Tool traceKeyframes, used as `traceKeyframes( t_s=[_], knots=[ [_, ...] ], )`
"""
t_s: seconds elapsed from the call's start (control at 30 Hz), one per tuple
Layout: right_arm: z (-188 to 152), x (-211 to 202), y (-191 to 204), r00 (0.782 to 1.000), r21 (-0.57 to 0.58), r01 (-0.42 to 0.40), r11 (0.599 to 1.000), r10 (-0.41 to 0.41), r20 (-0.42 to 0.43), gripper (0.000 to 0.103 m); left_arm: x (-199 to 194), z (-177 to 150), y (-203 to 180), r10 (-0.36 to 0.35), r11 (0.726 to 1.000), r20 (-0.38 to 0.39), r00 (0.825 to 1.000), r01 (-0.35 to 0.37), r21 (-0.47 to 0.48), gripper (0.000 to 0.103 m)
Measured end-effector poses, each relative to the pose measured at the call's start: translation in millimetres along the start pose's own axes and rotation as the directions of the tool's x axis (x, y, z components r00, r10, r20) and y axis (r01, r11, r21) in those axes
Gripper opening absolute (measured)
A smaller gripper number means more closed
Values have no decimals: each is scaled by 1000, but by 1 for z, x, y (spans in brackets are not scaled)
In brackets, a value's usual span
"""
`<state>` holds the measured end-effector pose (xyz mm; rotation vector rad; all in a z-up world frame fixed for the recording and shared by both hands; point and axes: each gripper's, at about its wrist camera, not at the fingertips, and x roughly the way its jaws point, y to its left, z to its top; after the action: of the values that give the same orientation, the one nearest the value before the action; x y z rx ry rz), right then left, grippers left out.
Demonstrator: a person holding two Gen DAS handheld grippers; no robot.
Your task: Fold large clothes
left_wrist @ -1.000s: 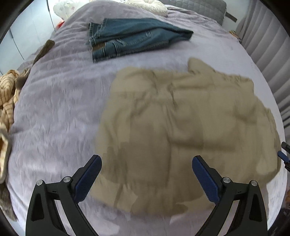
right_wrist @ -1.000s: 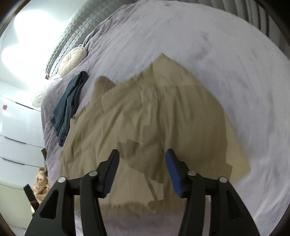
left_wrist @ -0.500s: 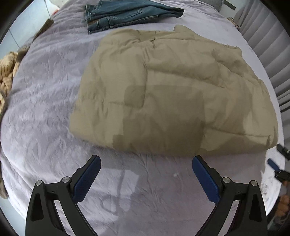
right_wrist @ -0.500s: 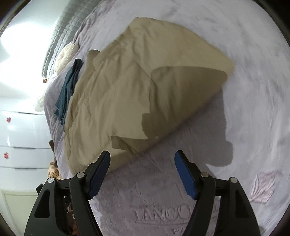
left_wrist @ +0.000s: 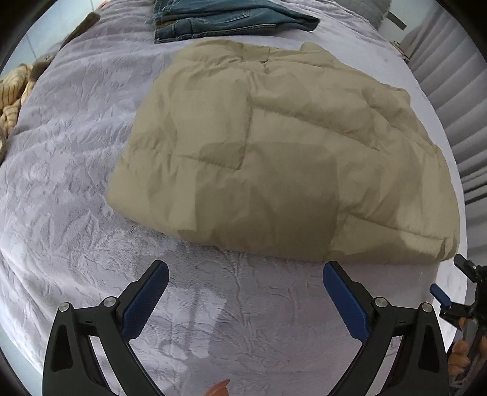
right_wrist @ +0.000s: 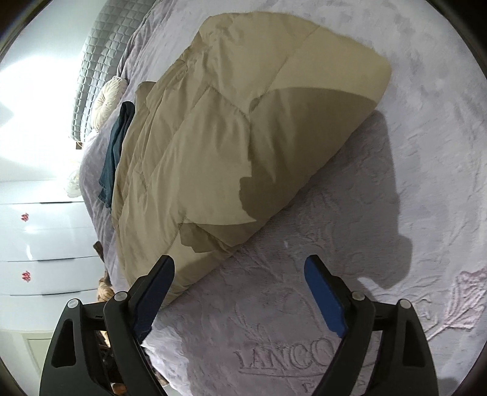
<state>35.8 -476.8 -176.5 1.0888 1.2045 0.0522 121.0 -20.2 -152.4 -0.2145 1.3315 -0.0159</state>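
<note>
The khaki quilted jacket [left_wrist: 283, 158] lies folded into a puffy, creased bundle on the lavender bedspread [left_wrist: 61, 189] — both left claw [left_wrist: 245, 300] and right claw [right_wrist: 240, 292] released, holding nothing.

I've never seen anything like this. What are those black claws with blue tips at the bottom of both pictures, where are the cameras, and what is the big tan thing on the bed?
No robot here: a person holds a two-finger clamp in each hand, and each clamp carries a wide-angle camera looking forward along its fingers. That is why the pictures look round and bent.

One picture comes from the left gripper, the other from the right gripper. The blue parts are the finger pads. Both grippers are open and hold nothing.

The tan thing is a quilted jacket, lying folded in a bundle on the lilac bedspread. Beyond it lie folded jeans, and a striped garment sits at the bed's left edge. The right camera also shows a round cushion near the grey headboard.
</note>
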Motion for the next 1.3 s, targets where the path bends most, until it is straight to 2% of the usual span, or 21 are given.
traceKeyframes(
  t_s=[0.1,0.13,0.47,0.53,0.6,0.67,0.73,0.77,0.83,0.93,1.1,1.23,1.3],
  knots=[
    [-1,7,-1,1000,17,-25,1000,25,-6,93,3,-1,-1,10,1000,-7,1000,-10,10,102],
    [-1,9,0,1000,20,-30,999,31,-6,103,4,-1,-1,14,1000,-8,1000,-14,12,102],
    [16,24,-2,996,87,-86,992,85,14,103,10,7,2,4,1000,-15,1000,-5,-25,102],
    [19,28,-4,995,107,-104,989,103,13,103,10,9,9,-5,999,-4,1000,5,-48,102],
    [21,32,-5,992,122,-125,985,124,15,103,9,9,23,-43,993,14,999,44,-113,102],
    [22,35,-5,991,129,-137,982,137,16,103,16,10,42,-160,966,10,987,159,-204,101],
    [24,38,-6,989,135,-147,980,146,14,103,24,10,55,-272,922,21,962,267,-280,101],
    [26,41,-6,988,139,-155,978,154,12,103,27,11,60,-296,906,33,954,292,-306,101],
    [30,45,-6,986,145,-168,975,168,8,103,31,17,63,-321,888,64,945,324,-326,102],
    [33,52,-6,982,156,-189,969,191,4,103,38,30,58,-347,876,102,932,361,-320,102],
    [45,62,4,970,150,-240,959,242,5,103,60,46,48,-395,846,108,912,407,-346,101],
    [56,70,8,957,155,-287,945,289,8,103,65,53,45,-417,806,157,895,444,-390,102],
    [62,77,8,951,172,-305,937,308,11,103,67,59,45,-413,789,185,892,451,-416,101]
  ],
)
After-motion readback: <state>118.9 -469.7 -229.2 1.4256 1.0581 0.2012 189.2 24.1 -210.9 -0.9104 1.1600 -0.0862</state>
